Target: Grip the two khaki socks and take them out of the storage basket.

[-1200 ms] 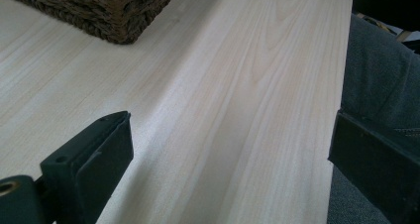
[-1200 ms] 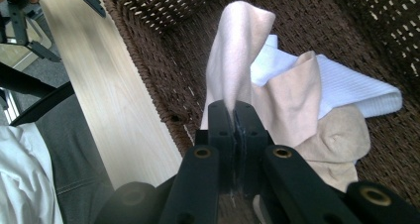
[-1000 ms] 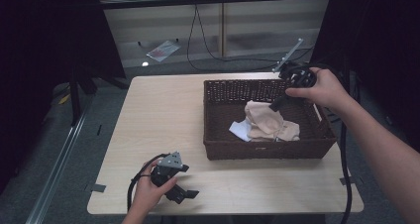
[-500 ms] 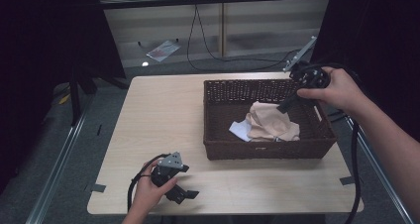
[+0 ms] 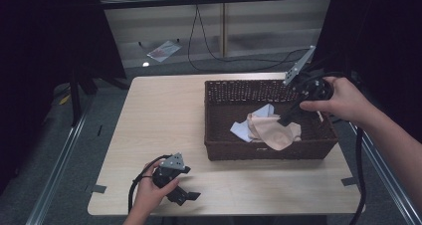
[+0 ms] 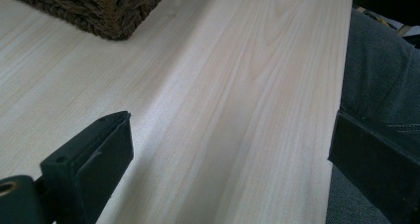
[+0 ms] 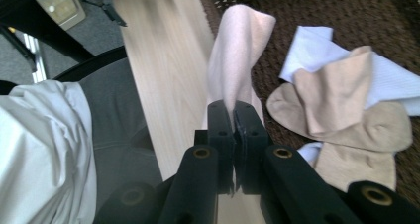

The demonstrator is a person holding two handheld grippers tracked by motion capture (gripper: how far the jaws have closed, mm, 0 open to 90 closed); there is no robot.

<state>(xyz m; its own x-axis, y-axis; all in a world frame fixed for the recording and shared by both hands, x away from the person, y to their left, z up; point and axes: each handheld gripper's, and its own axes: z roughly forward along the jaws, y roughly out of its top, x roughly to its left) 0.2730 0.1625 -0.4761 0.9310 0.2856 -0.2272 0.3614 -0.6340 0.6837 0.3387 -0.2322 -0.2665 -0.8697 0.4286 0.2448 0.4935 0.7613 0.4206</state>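
High view shows the counter with a dark wicker basket on its right half, toward three o'clock from the middle. Inside the basket lie a beige sock and a pale blue sock, heaped together and touching. At the basket's two o'clock corner the right gripper is held above the rim and slanted down toward seven o'clock, its tip over the heap. Right gripper view has its fingers pressed together on a pale pink sock, which stands up from the pinch toward twelve o'clock; behind it run the counter's pale wood at eleven o'clock and the basket's woven floor at one o'clock. In that view the beige sock and the pale blue sock lie on the weave at three o'clock of the pinch, apart from the pink one. Near the counter's front edge, at seven o'clock in the high view, the left gripper rests low on the wood, well apart from the basket. Left gripper view shows its fingers spread wide over bare counter, nothing between them, with a basket corner at eleven o'clock.
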